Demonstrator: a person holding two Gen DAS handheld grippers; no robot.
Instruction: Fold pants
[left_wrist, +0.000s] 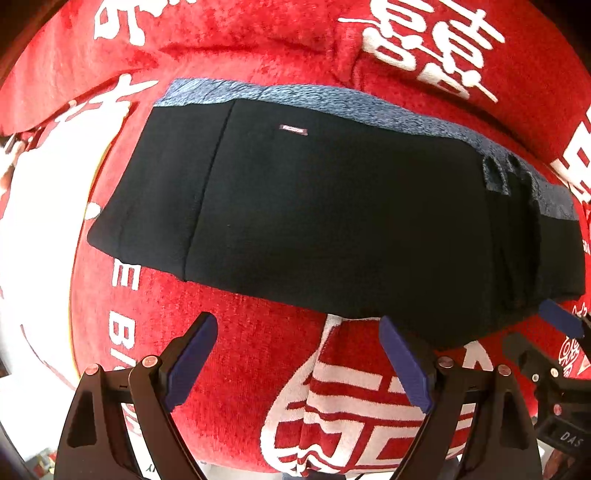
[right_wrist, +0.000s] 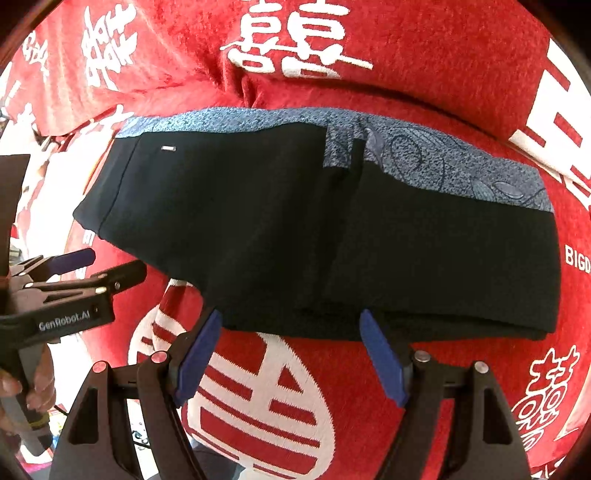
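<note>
The black pants (left_wrist: 332, 221) lie folded in a flat band on the red cloth (left_wrist: 240, 350), with a blue patterned lining strip (left_wrist: 332, 99) showing along the far edge. They also show in the right wrist view (right_wrist: 314, 229). My left gripper (left_wrist: 299, 325) is open and empty, just short of the pants' near edge. My right gripper (right_wrist: 291, 321) is open and empty, its fingertips at the near edge of the pants. The left gripper also shows in the right wrist view (right_wrist: 114, 262), at the left, apart from the pants.
The red cloth with white characters (right_wrist: 258, 398) covers the whole surface and has wrinkles at the back (right_wrist: 240, 88). The right gripper's blue fingertip (left_wrist: 561, 321) shows at the right edge of the left wrist view.
</note>
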